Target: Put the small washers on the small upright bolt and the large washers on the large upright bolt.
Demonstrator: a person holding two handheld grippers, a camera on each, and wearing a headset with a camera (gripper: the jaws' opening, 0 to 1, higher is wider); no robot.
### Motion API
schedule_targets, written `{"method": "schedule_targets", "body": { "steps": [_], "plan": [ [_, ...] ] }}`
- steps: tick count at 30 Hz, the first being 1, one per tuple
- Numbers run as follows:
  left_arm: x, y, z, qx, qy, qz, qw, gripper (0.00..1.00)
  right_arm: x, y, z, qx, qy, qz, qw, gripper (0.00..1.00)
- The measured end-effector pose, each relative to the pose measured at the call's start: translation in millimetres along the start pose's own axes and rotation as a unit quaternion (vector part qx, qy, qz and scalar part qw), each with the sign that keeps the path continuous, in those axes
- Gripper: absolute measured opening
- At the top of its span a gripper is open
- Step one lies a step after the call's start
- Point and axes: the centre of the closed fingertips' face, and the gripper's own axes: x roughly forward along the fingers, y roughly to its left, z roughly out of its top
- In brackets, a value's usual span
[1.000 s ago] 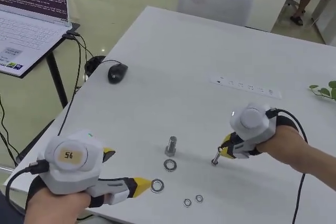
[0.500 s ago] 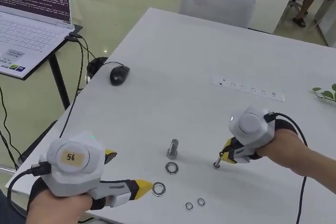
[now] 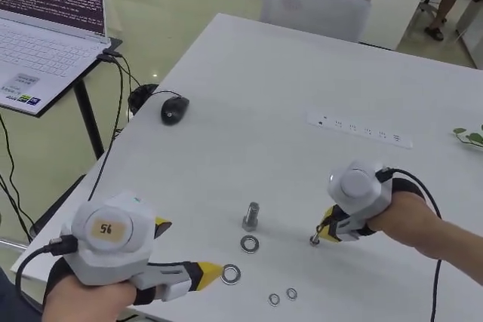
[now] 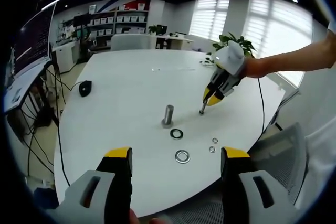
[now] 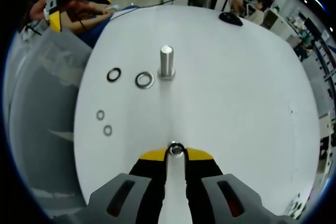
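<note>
Centrally on the near part of a white table [image 3: 249,96] stands the large bolt [image 3: 250,216], resting on its head with its shank pointing straight up. All places below are told from this bolt.

To its right, apart from it, stands the small bolt [image 3: 314,240], also upright, with its long axis vertical. The right gripper [image 3: 323,230] slants down onto it from the right, with the person's right hand [image 3: 407,216] behind it and the forearm running off the view's right edge. In the right gripper view its yellow-tipped jaws are almost closed and pinch the top of the small bolt.

Just in front of the large bolt, toward the person, a large washer [image 3: 249,244] lies flat. A second large washer [image 3: 231,274] lies further front and a little left. A small washer [image 3: 274,299] and a second small washer [image 3: 291,293] lie side by side at the front right, close to the table's near edge.

The left gripper [image 3: 191,249] is held low at the front left and points toward the large bolt. Its jaws are spread wide and hold nothing, and one tip is just beside the second large washer.

Behind the large bolt the tabletop is bare for a long stretch. A power strip [image 3: 359,127] lies at the back right. A computer mouse [image 3: 173,109] sits at the back left, near the table's left edge.
</note>
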Motion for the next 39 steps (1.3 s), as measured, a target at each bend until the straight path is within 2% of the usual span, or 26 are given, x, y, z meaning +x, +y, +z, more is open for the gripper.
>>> {"method": "schedule_targets", "body": {
  "steps": [15,19,23,26,31,32,33,35,37,38,39],
  "plan": [
    [-1.9,3.5,-0.9,-0.004,0.0,0.005,1.0,0.68,24.5,4.2,-8.7,0.022,0.007,0.004,0.9997,0.15],
    [-2.2,3.7,-1.6,-0.004,0.001,0.006,1.0,0.68,23.1,3.8,-10.6,0.039,0.0,0.002,0.9992,0.16],
    [-1.7,2.9,-1.4,-0.004,0.001,0.006,1.0,0.68,19.9,3.7,-23.8,0.053,0.003,-0.009,0.9985,0.17],
    [-0.8,2.1,-0.7,-0.004,0.0,0.005,1.0,0.68,19.5,14.3,-42.5,0.076,0.009,-0.004,0.997,0.17],
    [1.9,-1.8,-0.5,-0.002,0.001,0.0,1.0,0.68,19.5,35.7,-62.1,0.091,0.016,0.005,0.9957,0.17],
    [2.1,-2.3,-0.5,-0.002,0.001,-0.001,1.0,0.68,18.8,33.5,-54.3,0.105,-0.016,-0.014,0.9943,0.16],
    [2.4,-2.8,-0.6,-0.002,0.001,-0.002,1.0,0.68,17.3,43.1,-61.1,0.102,0.002,0.008,0.9948,0.17],
    [3.2,-3.5,-0.9,0.0,0.001,-0.003,1.0,0.68,18.5,50.9,-54.7,0.092,-0.011,0.011,0.9957,0.18],
    [4.2,-4.6,-1.0,0.001,0.002,-0.005,1.0,0.68,21.5,60.6,-49.5,0.056,-0.018,0.018,0.9981,0.19],
    [4.6,-4.8,-0.6,0.002,0.002,-0.006,1.0,0.68,22.3,64.8,-47.1,0.061,-0.016,0.019,0.9978,0.19],
    [4.7,-5.2,0.1,0.003,0.001,-0.006,1.0,0.68,21.4,75.0,-40.4,0.042,-0.023,0.031,0.9984,0.19]
  ]
}}
